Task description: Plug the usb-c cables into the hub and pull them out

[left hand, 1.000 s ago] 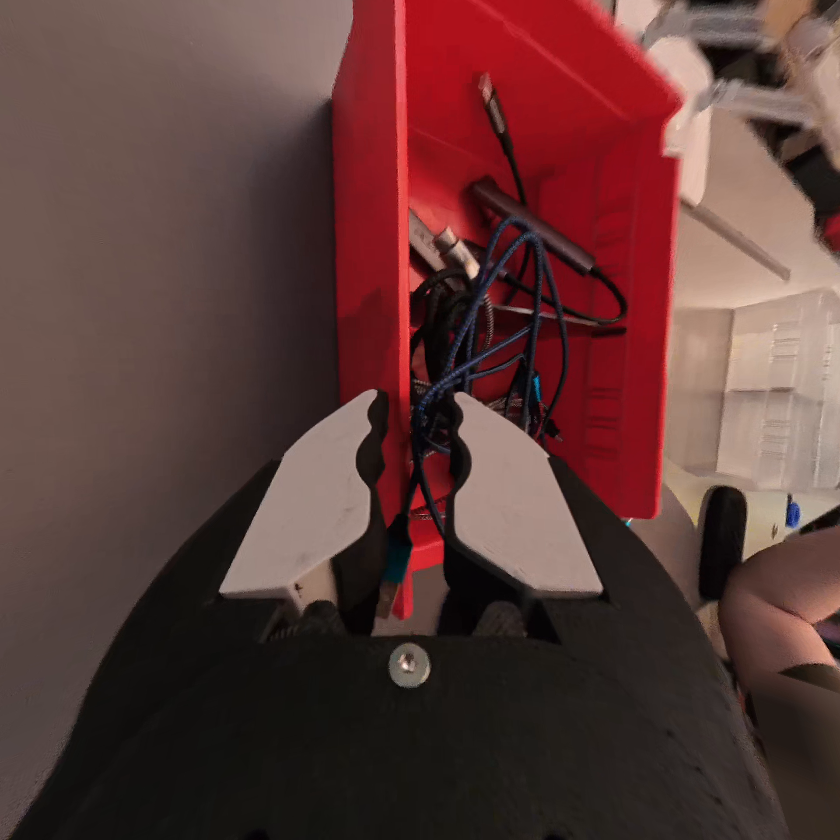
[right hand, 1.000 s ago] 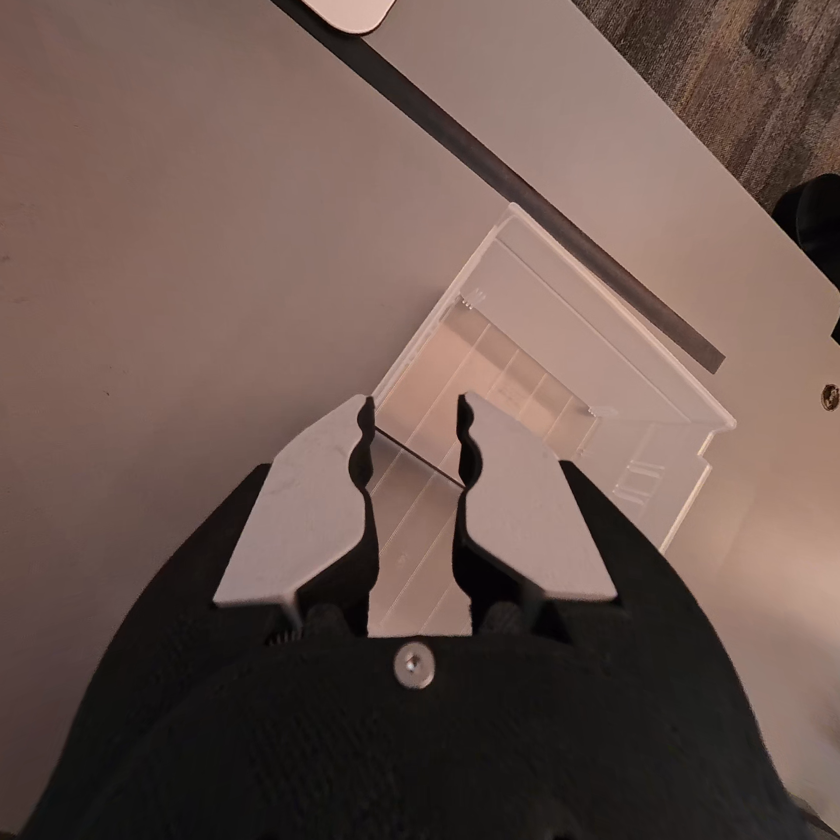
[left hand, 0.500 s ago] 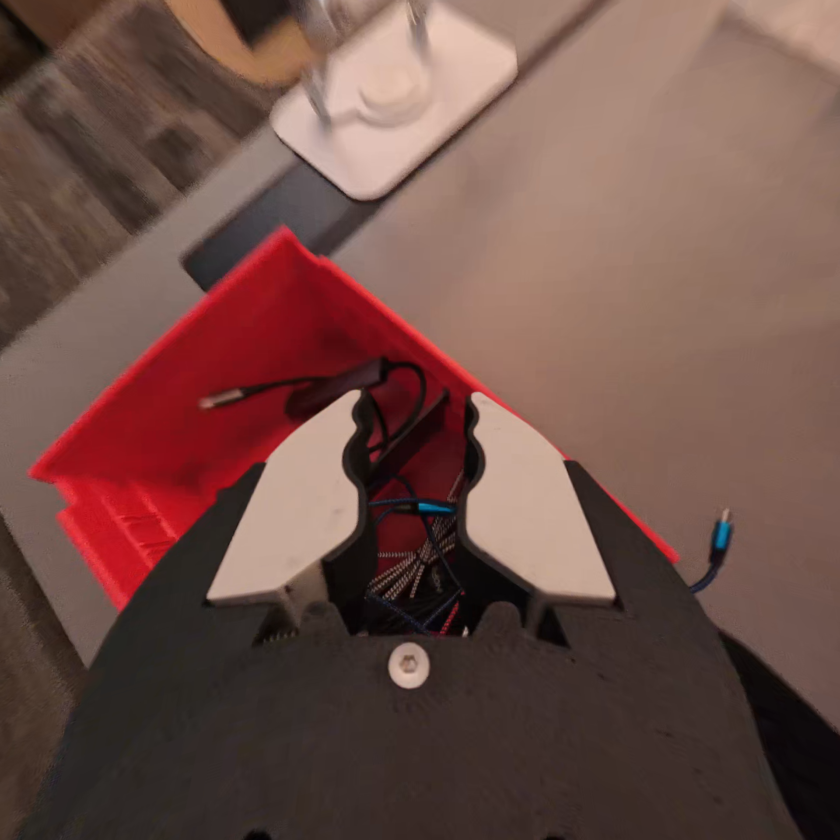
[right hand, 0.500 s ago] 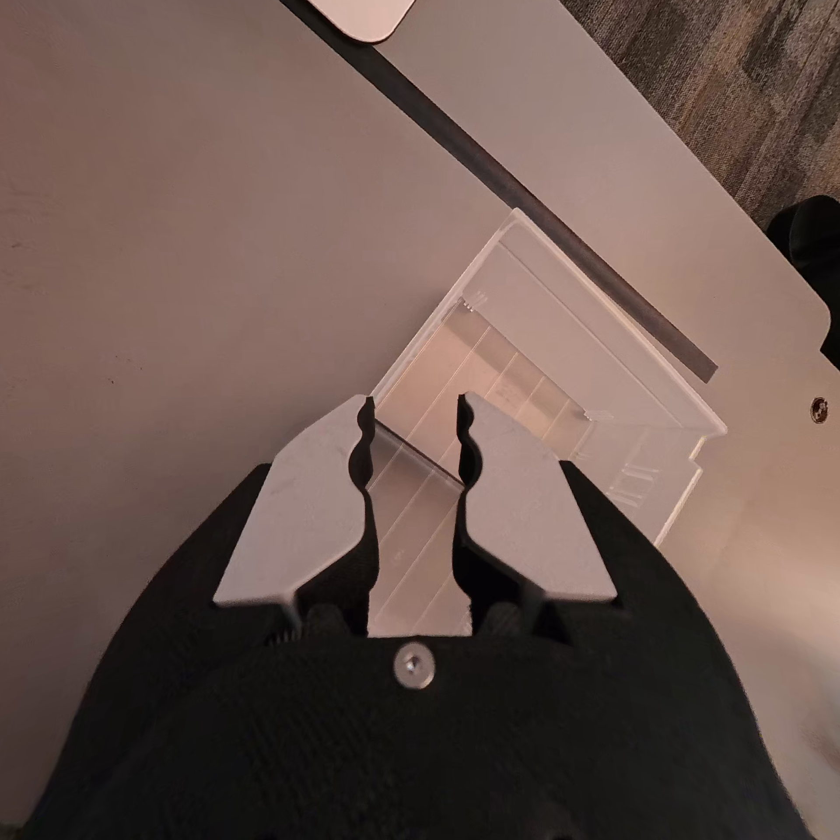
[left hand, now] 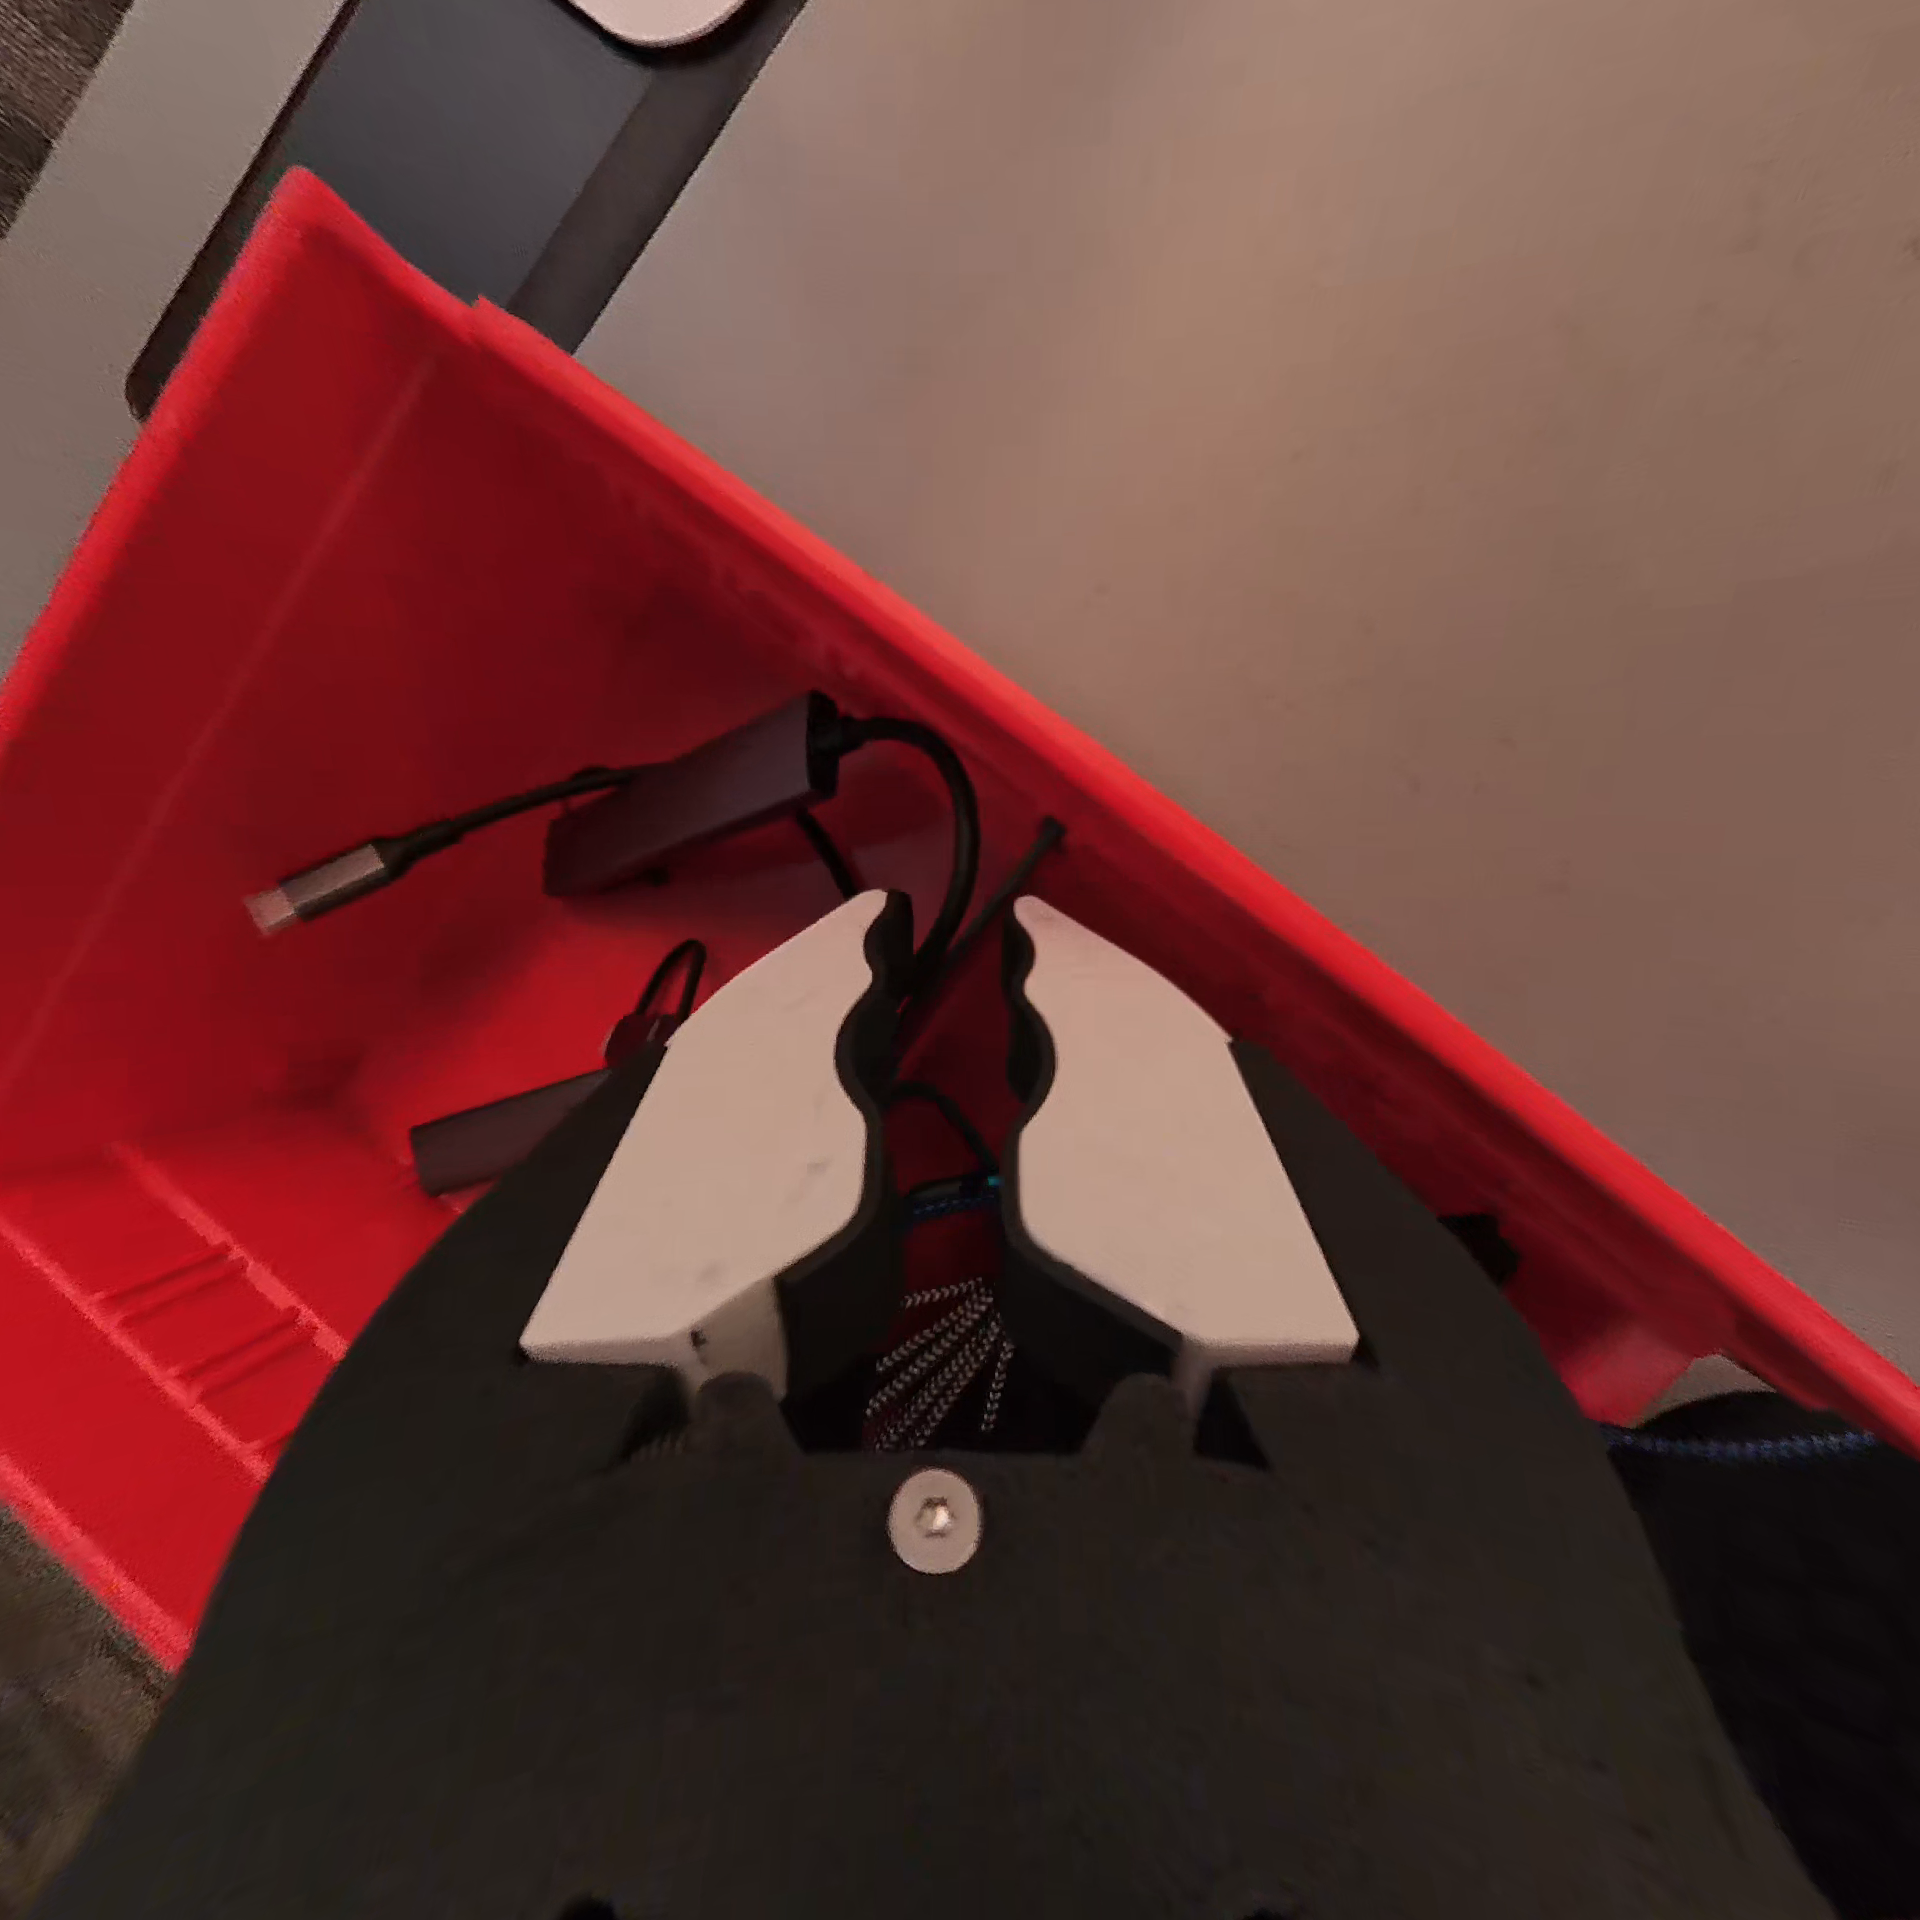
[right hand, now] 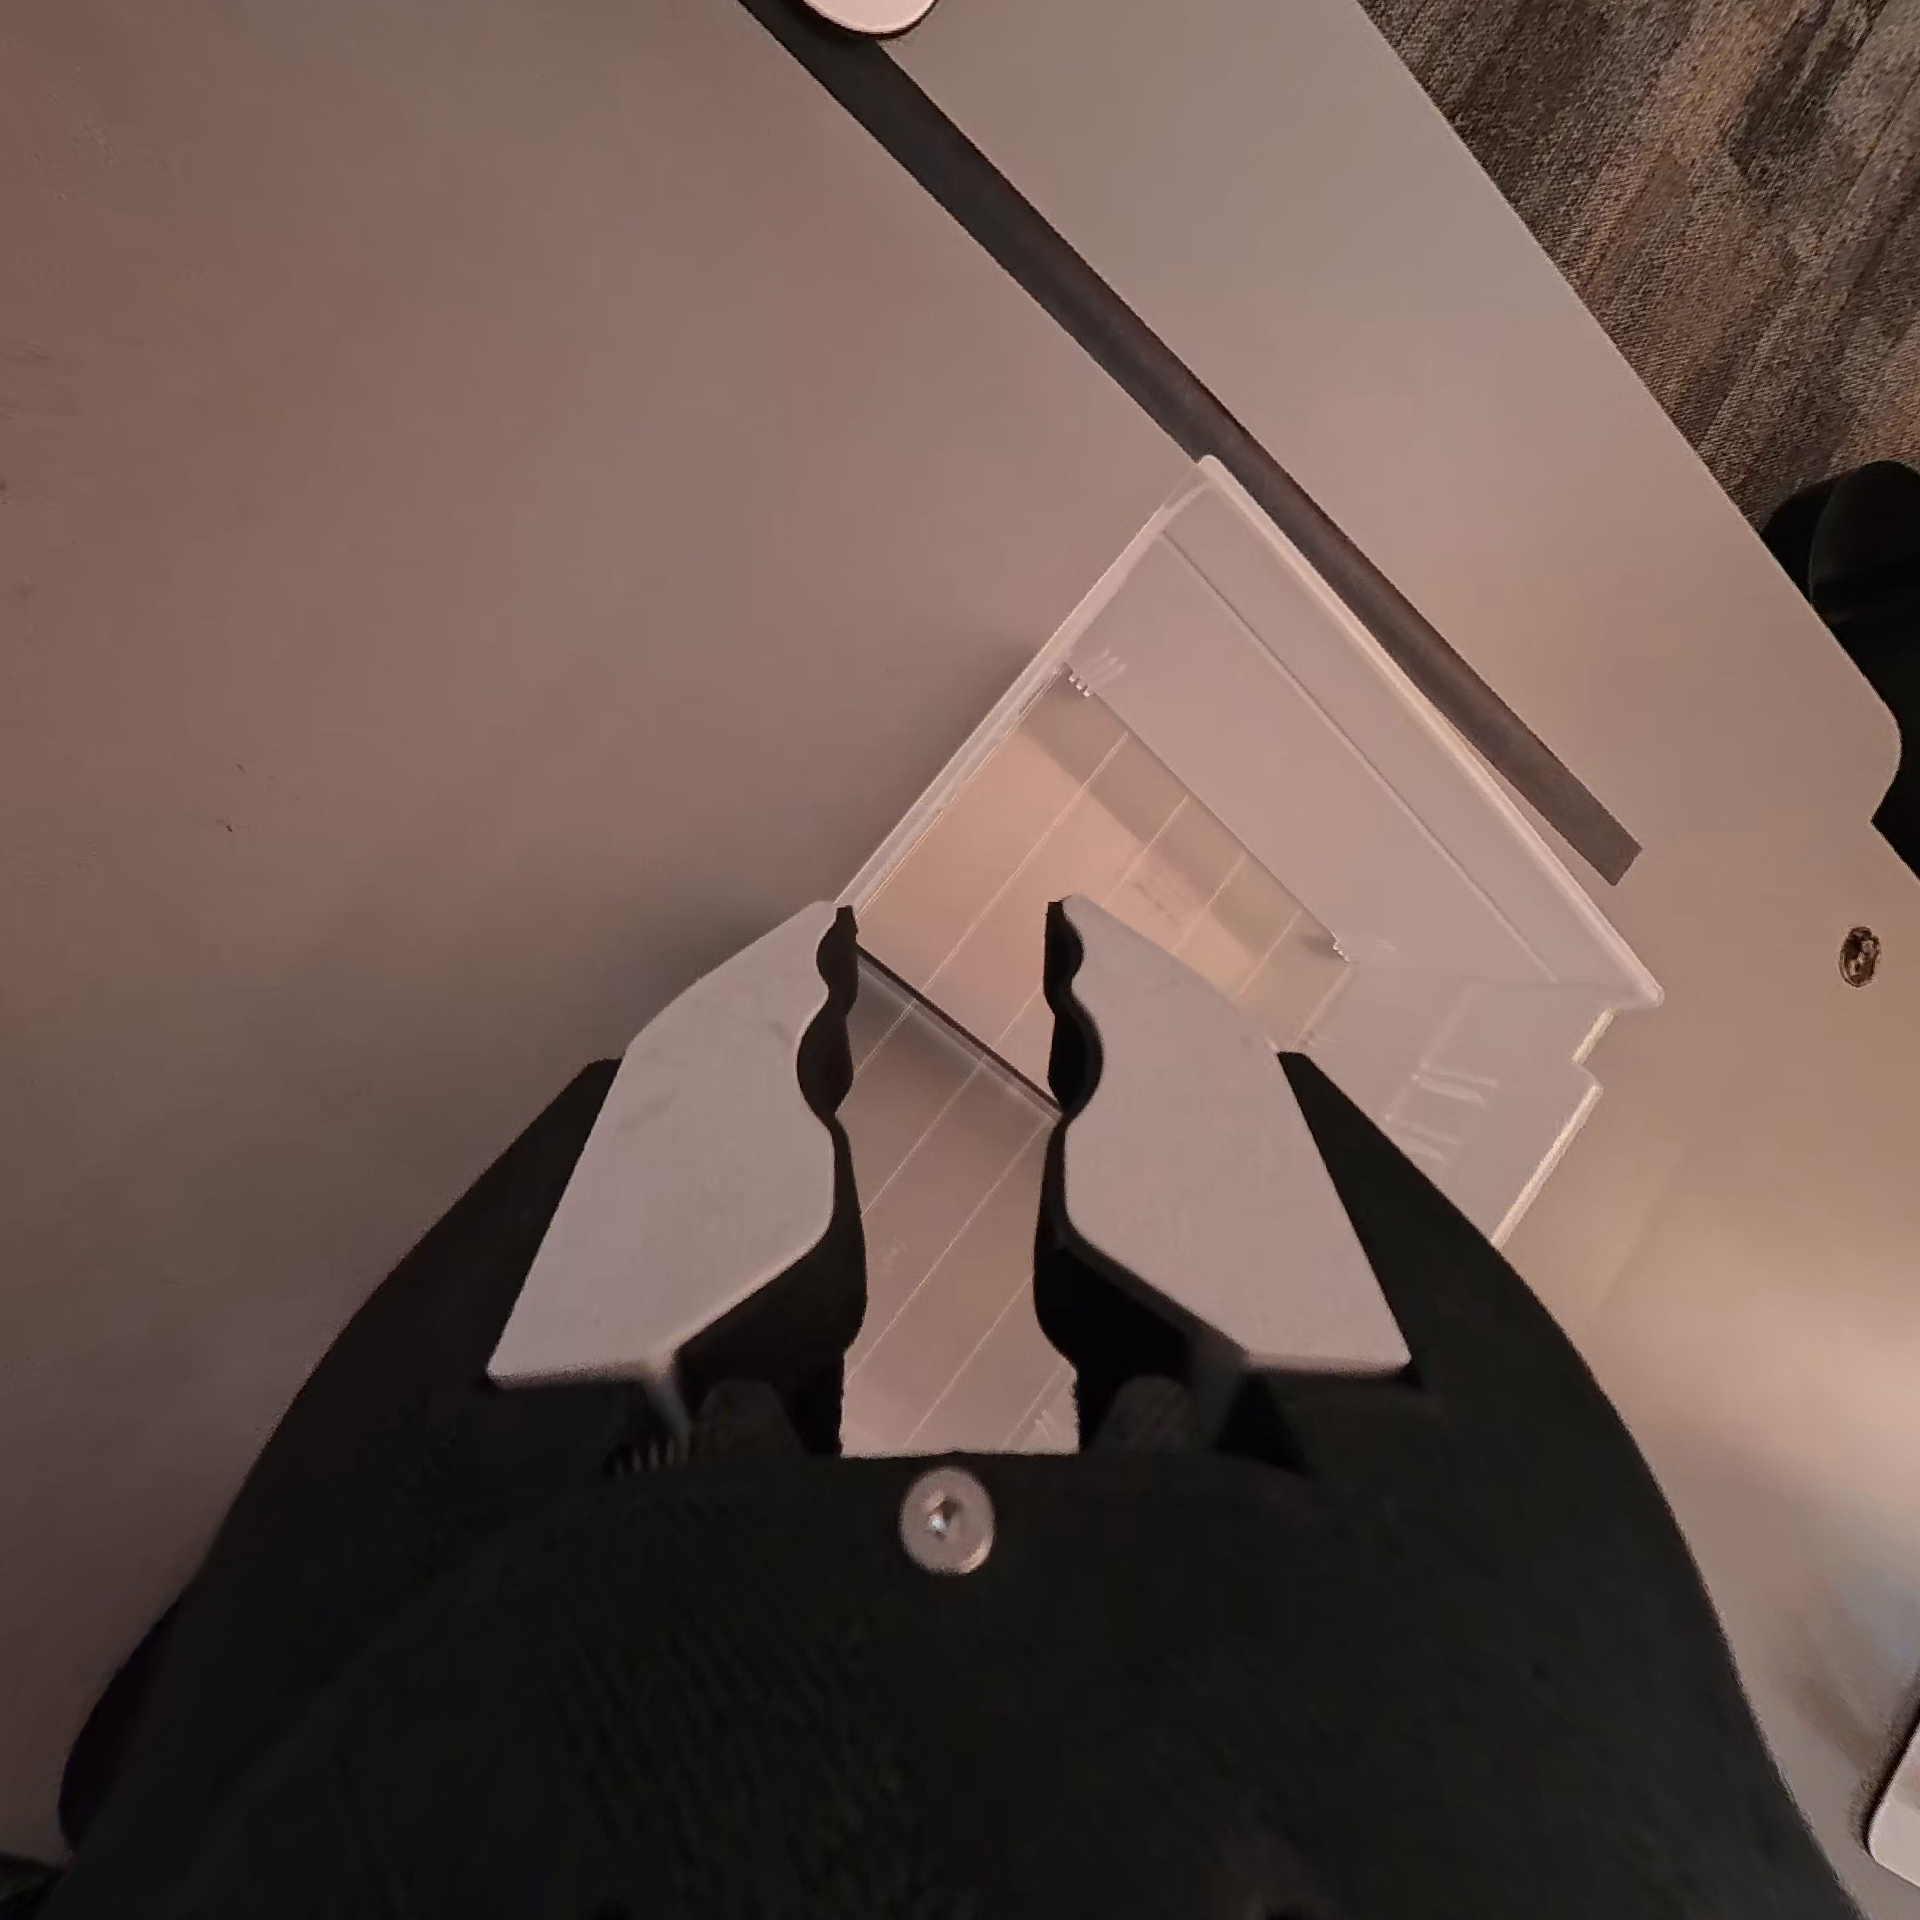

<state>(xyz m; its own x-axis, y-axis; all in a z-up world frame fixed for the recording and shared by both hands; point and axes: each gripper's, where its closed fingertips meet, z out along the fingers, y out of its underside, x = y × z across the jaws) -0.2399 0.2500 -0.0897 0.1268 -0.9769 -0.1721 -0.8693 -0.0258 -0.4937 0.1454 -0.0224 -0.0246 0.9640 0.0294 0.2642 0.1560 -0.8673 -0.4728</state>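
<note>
Table: pale grey, under both bins.
Red bin: fills 9 o'clock to 4 o'clock of the left wrist view.
Clear bin: at 2 o'clock from right gripper — jaws wide, holding nothing.
Left gripper: over red bin, narrowly parted, cables between, grip unclear.
Hub: dark grey, at 11 o'clock inside red bin.
Braided cables: bunched between the fingers.
Plug: 10 o'clock — silver tip.

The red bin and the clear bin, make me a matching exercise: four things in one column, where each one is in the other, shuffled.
Things:
1. dark hub
2. silver plug
3. left gripper
4. right gripper

Places:
A. over the clear bin
B. jaws inside the red bin, around black cables
C. red bin floor, cable end
D. near the red bin's far wall

Pairs: 1-D, 2-C, 3-B, 4-A
</note>
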